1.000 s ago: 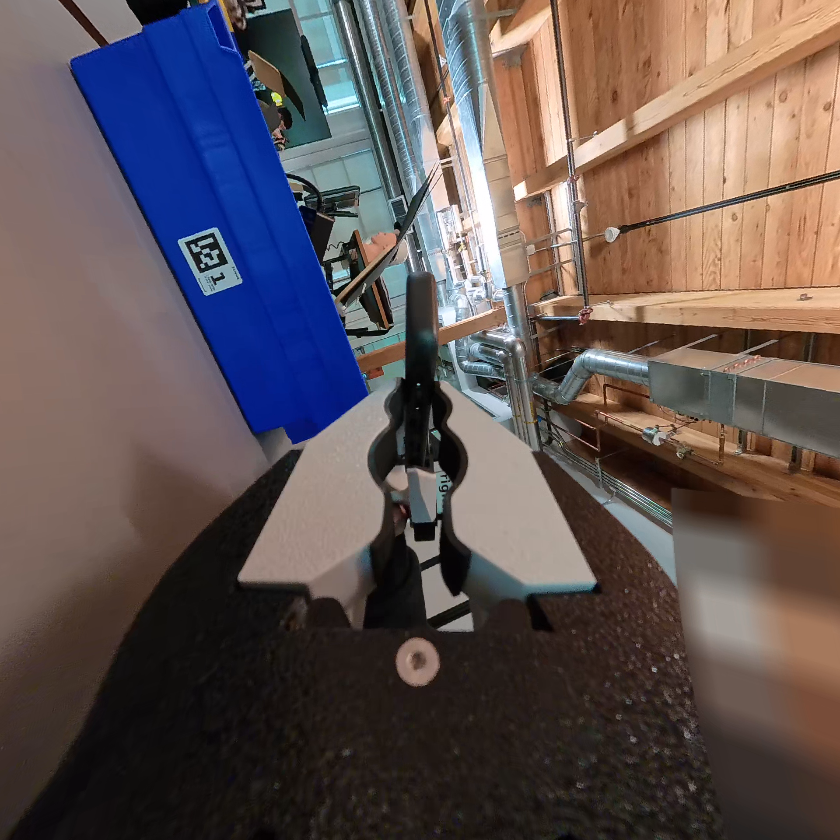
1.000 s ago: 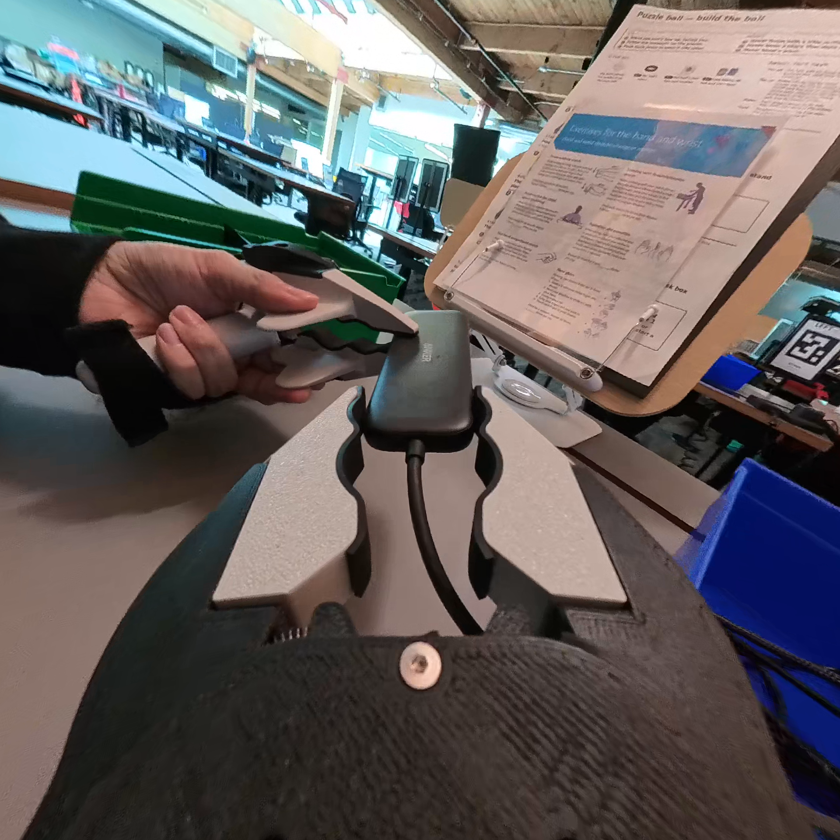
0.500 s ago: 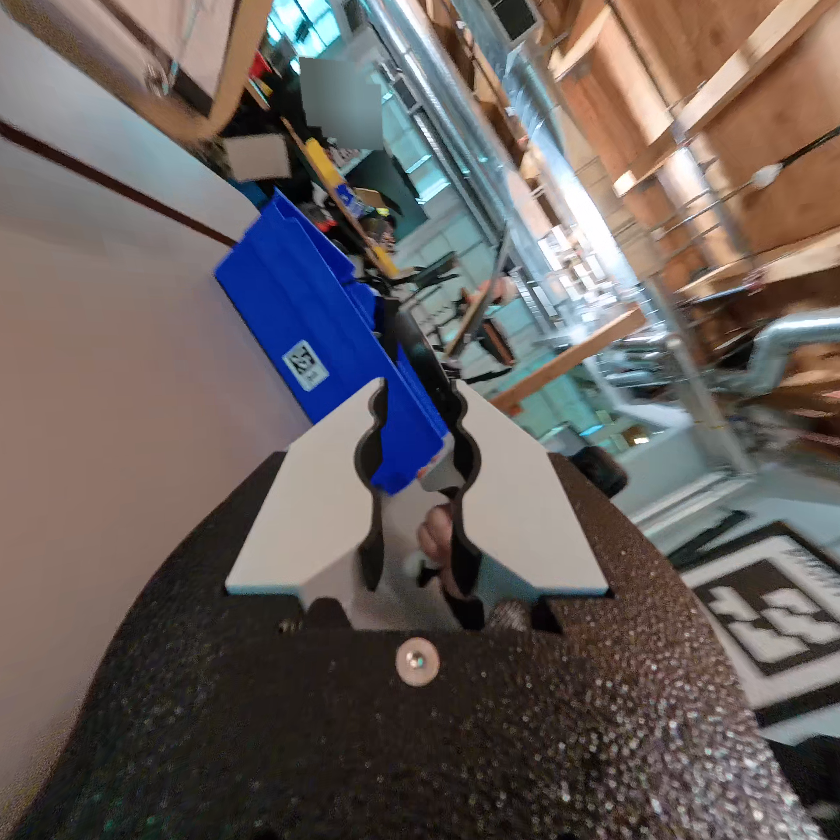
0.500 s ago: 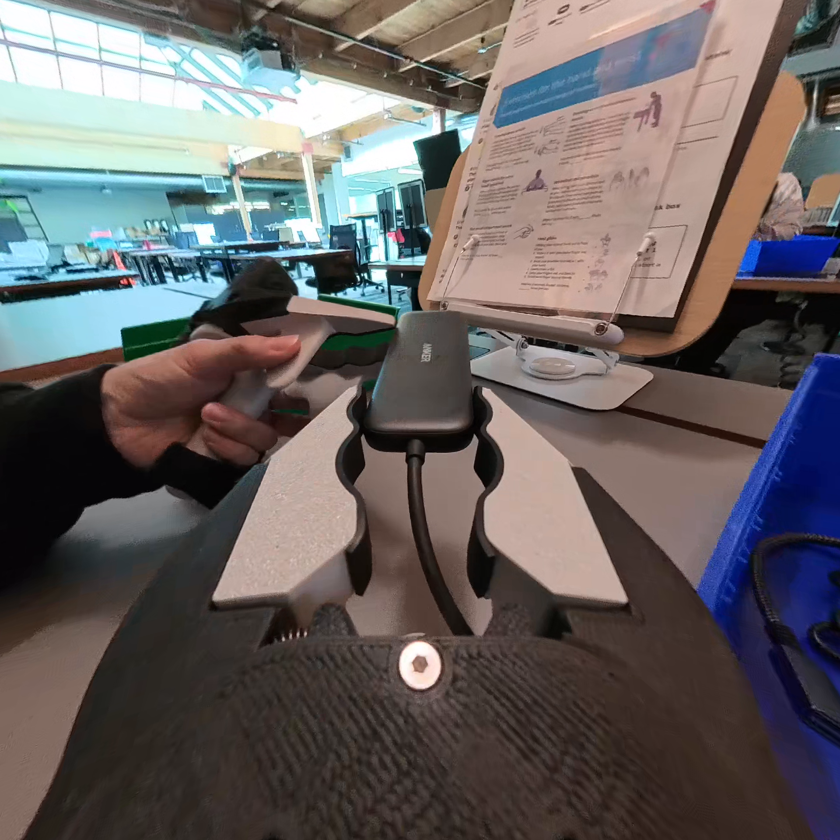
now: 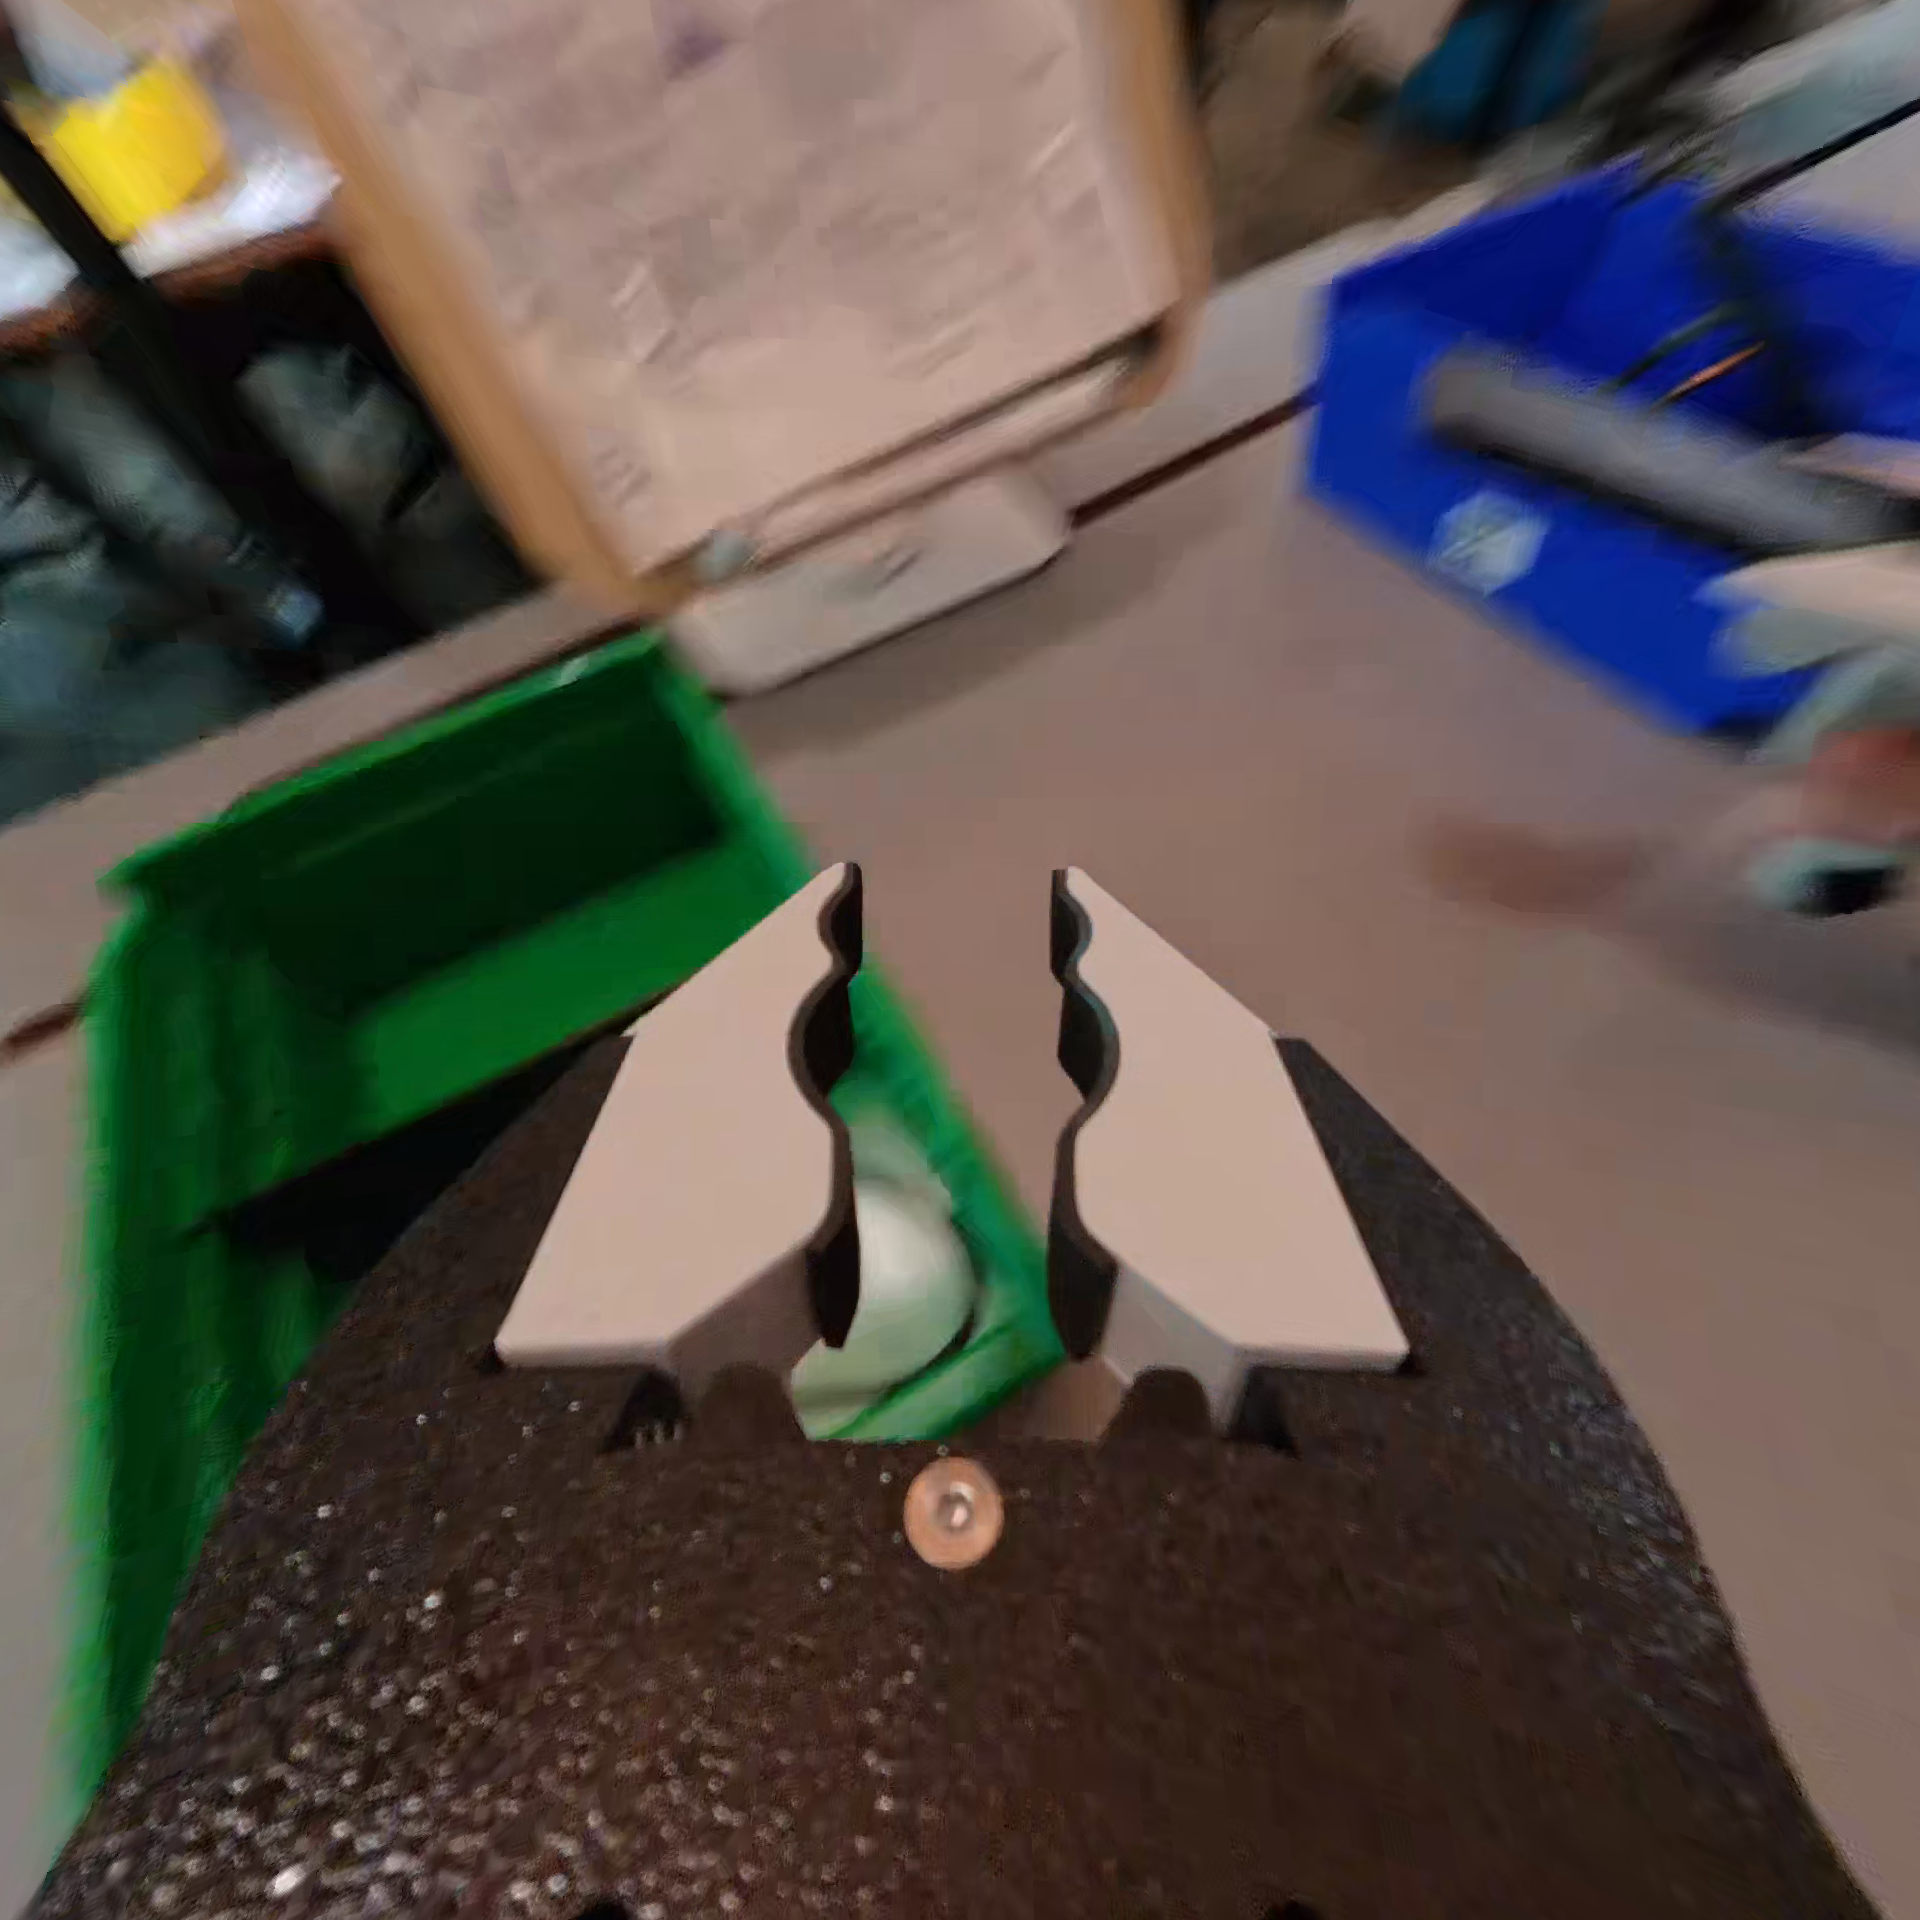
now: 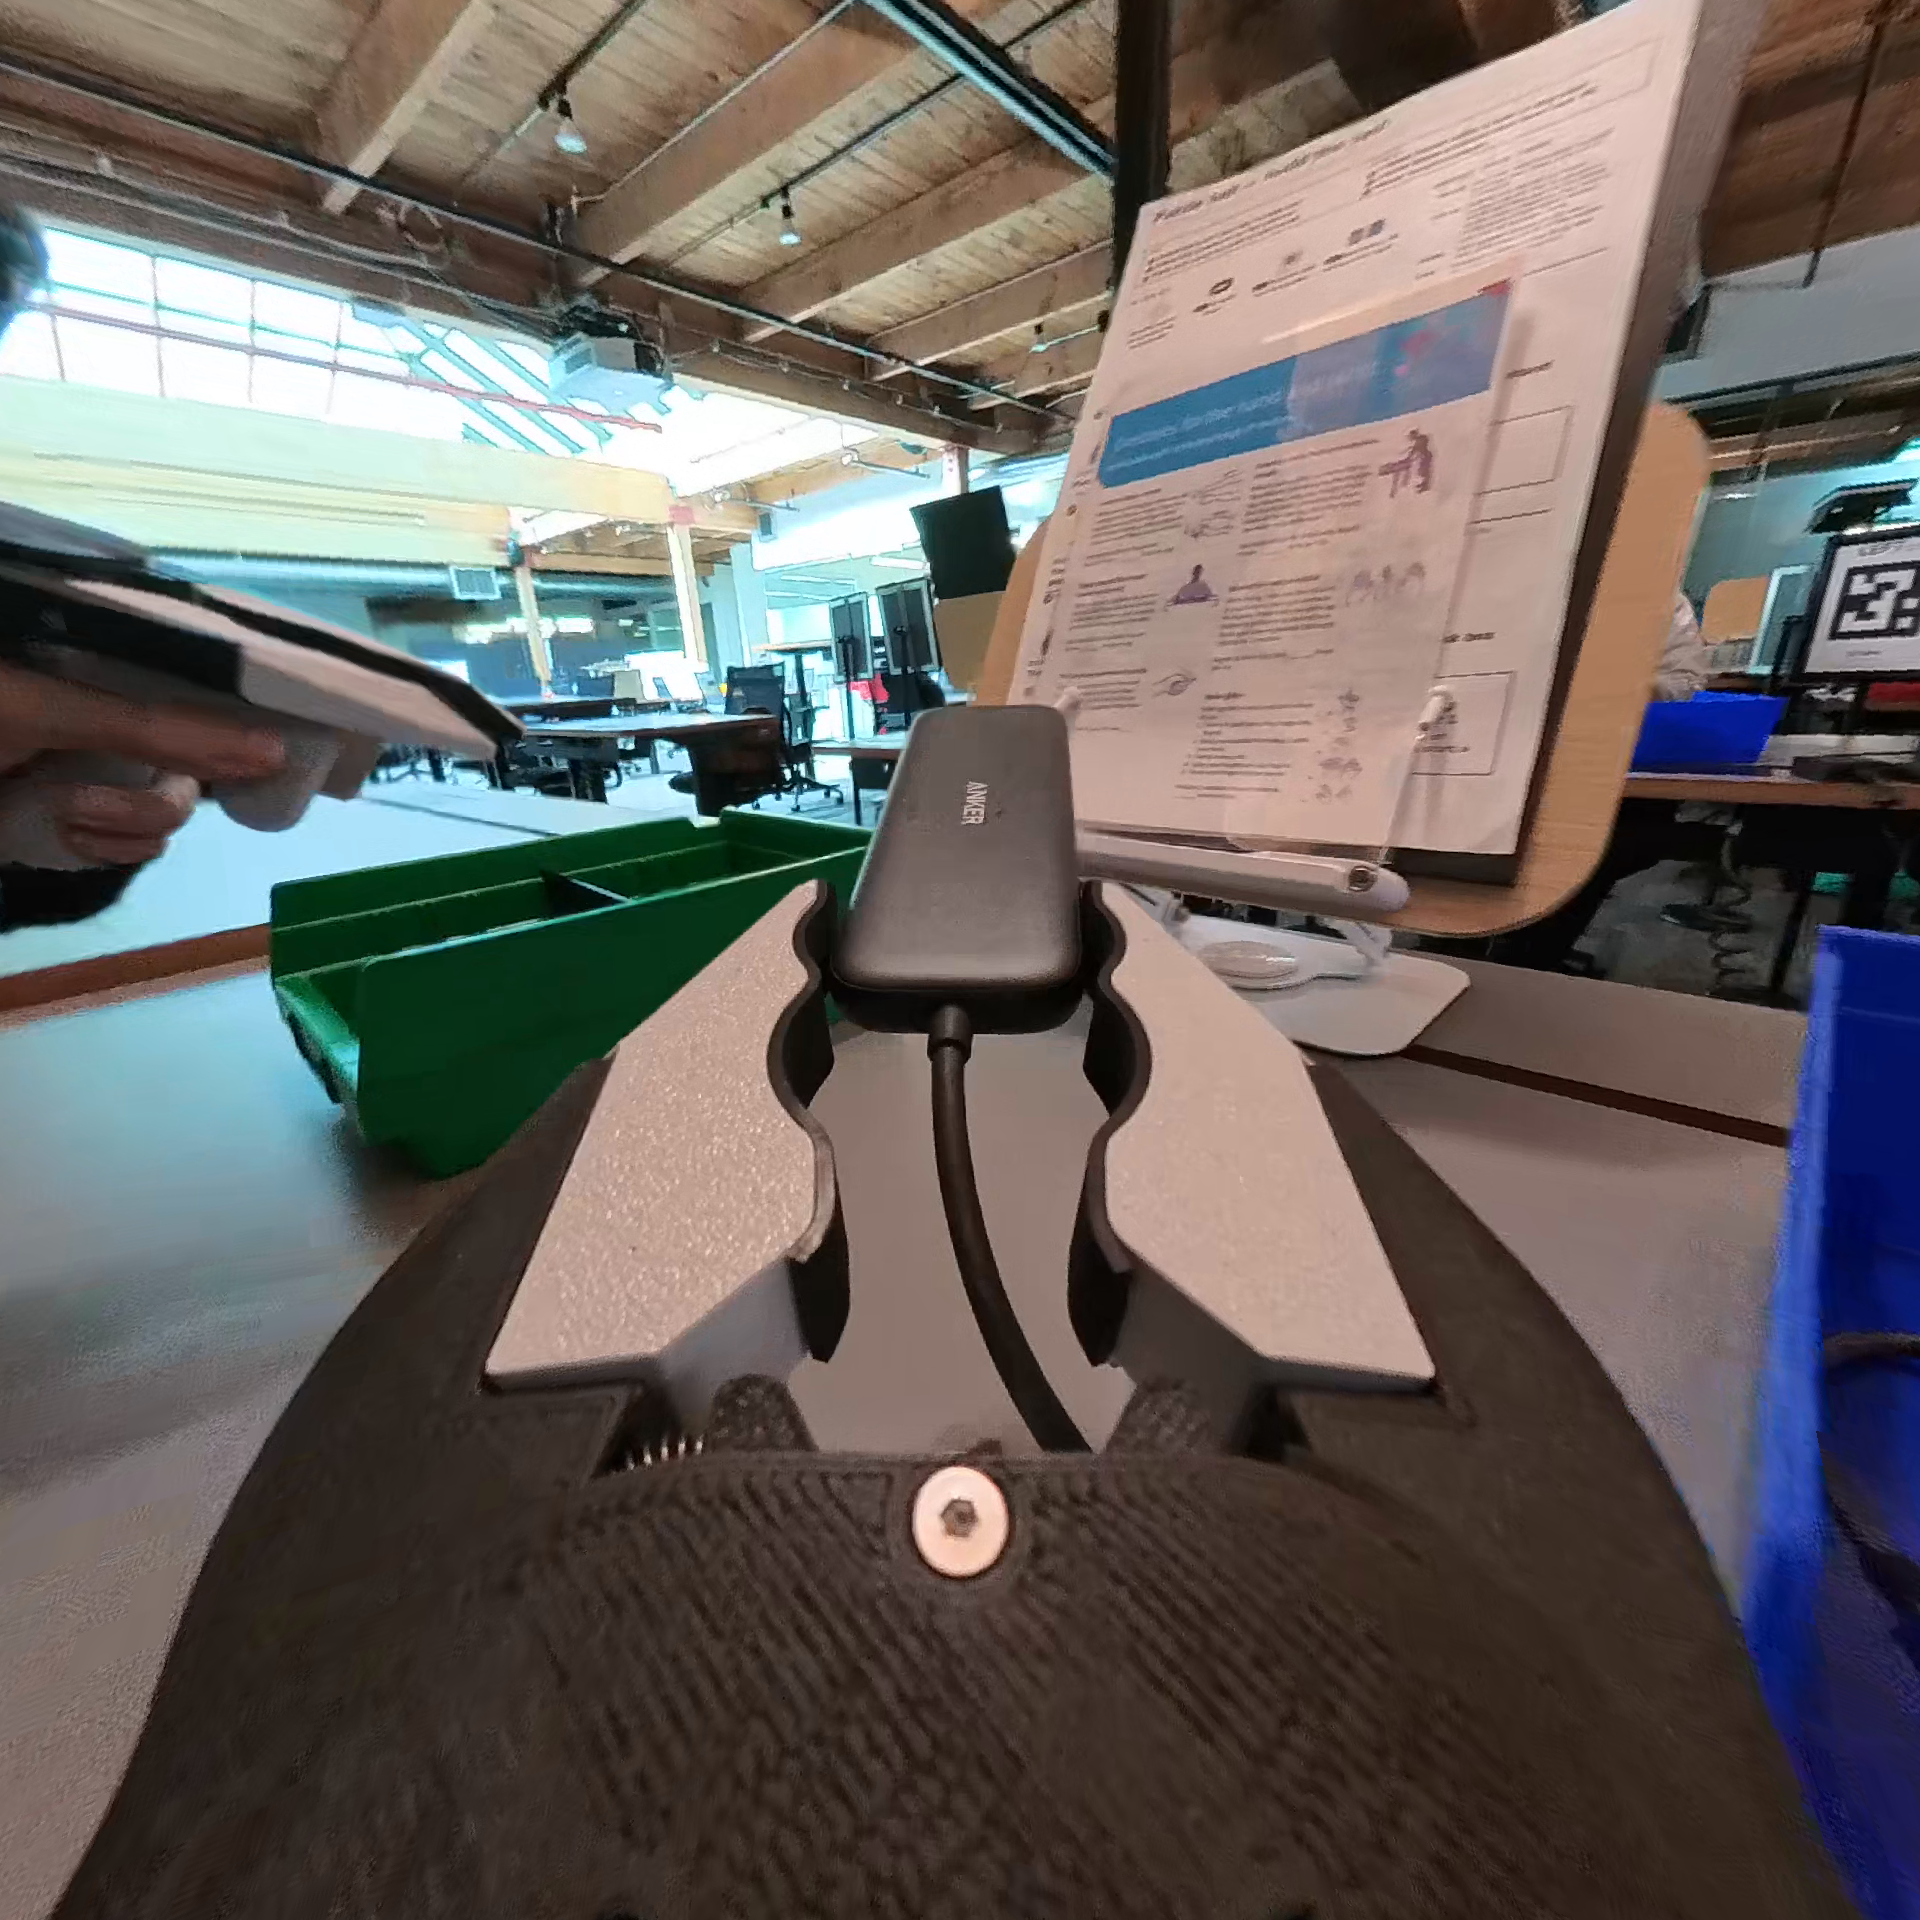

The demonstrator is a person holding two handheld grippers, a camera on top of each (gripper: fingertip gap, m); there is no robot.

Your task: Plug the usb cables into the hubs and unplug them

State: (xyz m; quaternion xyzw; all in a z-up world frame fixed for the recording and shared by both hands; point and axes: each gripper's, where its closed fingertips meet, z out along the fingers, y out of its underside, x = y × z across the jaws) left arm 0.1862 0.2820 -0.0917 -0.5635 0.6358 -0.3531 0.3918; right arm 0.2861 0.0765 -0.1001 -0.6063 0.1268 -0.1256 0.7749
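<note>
The left gripper (image 5: 956, 1122) is swinging to the green bin (image 5: 416, 935) at 10 o'clock, fingers apart; the right gripper (image 6: 956, 935) is squeezing the hub (image 6: 961, 852). Next, it is needing a cable.

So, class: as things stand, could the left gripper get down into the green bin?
Probably yes. The left gripper is open and empty, right above the green bin, whose top is open. Nothing shows between them, though the left wrist view is blurred.
</note>
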